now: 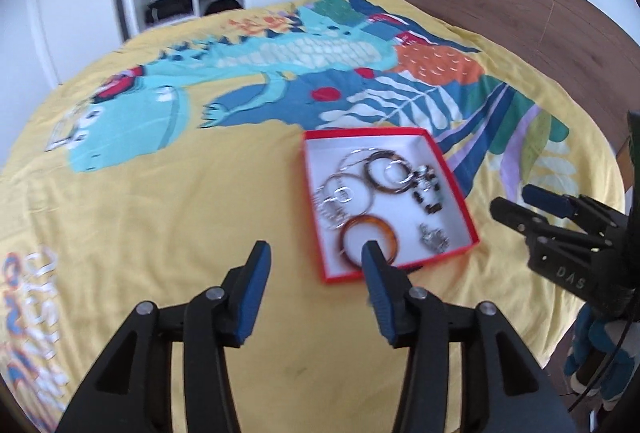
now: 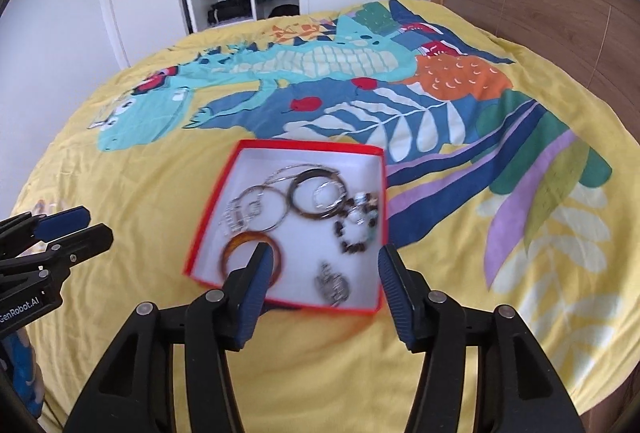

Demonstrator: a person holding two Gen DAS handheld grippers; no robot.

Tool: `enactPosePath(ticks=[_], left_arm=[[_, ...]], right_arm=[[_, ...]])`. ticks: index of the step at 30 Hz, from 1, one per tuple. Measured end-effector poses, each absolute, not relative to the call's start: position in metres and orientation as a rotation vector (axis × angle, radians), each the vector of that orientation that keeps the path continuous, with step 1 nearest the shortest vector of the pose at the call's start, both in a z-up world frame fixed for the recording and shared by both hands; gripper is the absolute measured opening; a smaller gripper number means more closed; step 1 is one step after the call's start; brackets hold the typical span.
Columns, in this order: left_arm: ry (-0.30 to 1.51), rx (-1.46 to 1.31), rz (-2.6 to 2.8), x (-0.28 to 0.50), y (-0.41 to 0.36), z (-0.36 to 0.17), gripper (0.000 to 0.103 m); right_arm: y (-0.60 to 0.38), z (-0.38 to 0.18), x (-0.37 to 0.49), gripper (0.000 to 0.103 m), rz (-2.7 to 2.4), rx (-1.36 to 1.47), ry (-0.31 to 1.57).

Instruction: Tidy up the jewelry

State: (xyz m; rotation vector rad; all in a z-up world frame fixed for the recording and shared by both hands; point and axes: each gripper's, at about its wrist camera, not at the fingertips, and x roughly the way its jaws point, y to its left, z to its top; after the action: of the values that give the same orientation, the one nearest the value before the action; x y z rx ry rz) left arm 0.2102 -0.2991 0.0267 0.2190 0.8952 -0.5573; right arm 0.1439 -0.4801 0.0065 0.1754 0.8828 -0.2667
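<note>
- Both tongs hang over the bed with nothing in them: the left tongs (image 1: pixel 316 253) and the right tongs (image 2: pixel 322 253) each stand with fingers apart, and only cover and box show through the gaps.
- The box (image 2: pixel 208 233), red outside and white inside, lies just ahead of and below both pairs, nearer the right tongs' centre line and off to the right of the left ones.
- The jewelry sits gathered inside it, which I take to be the point of the task: loose pieces kept by low walls instead of spread on the soft cover.
- The amber bangle (image 2: pixel 236 245) lies in the near corner, partly hidden behind the right tongs' left finger (image 2: pixel 256 281); the dark bangle (image 2: pixel 304 193) and thin silver hoops (image 2: pixel 256 205) overlap further in; a beaded bracelet (image 2: pixel 356 229) rests toward the right wall; a small silver piece (image 2: pixel 334 283) lies near the front wall.
- From the left view the right tongs (image 1: pixel 540 205) hang just beyond the box's right edge, so the two pairs flank it.
- Open room is generous: bare yellow cover (image 1: pixel 160 213) stretches left of and before the box. The headboard (image 2: pixel 540 1) stands well off to the right.
- I'd judge the box walls the only edge to mind; they look low, and a finger could catch one and tip the box.
</note>
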Motion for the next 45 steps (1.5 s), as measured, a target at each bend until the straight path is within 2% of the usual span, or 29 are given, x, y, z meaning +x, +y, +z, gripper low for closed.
enactPosePath(ticks=[2,6,8,10,12,21,28,30,32,45], left_arm=[[0.884,0.225,-0.521,0.198,-0.281,0.034,0.047],[0.839,0.217,-0.454,0.17,-0.243,0.053,0.048],[0.809,0.211,-0.424,0.154,-0.224,0.063,0.048],[0.785,0.195,-0.394,0.138,-0.205,0.074,0.049],[0.761,0.193,-0.367,0.123,-0.189,0.082,0.055],[0.66,0.164,-0.266,0.065,-0.117,0.127,0.061],[0.619,0.123,-0.215,0.034,-0.076,0.146,0.066],[0.61,0.114,-0.204,0.027,-0.065,0.15,0.071],[0.605,0.107,-0.196,0.021,-0.057,0.151,0.072],[0.614,0.091,-0.127,0.006,-0.031,0.137,0.072]], right_arm=[[-0.464,0.013,0.133,0.055,-0.261,0.169,0.873],[-0.43,0.031,0.108,0.066,-0.243,0.174,0.836],[-0.413,0.041,0.098,0.067,-0.23,0.158,0.82],[-0.398,0.05,0.088,0.072,-0.214,0.147,0.805],[-0.382,0.06,0.077,0.076,-0.201,0.125,0.784],[-0.336,0.092,0.037,0.087,-0.161,0.11,0.713],[-0.31,0.107,0.012,0.092,-0.146,0.092,0.68],[-0.303,0.11,0.006,0.099,-0.148,0.082,0.671],[-0.297,0.113,0.001,0.103,-0.152,0.069,0.665],[-0.282,0.099,-0.019,0.103,-0.167,0.064,0.683]])
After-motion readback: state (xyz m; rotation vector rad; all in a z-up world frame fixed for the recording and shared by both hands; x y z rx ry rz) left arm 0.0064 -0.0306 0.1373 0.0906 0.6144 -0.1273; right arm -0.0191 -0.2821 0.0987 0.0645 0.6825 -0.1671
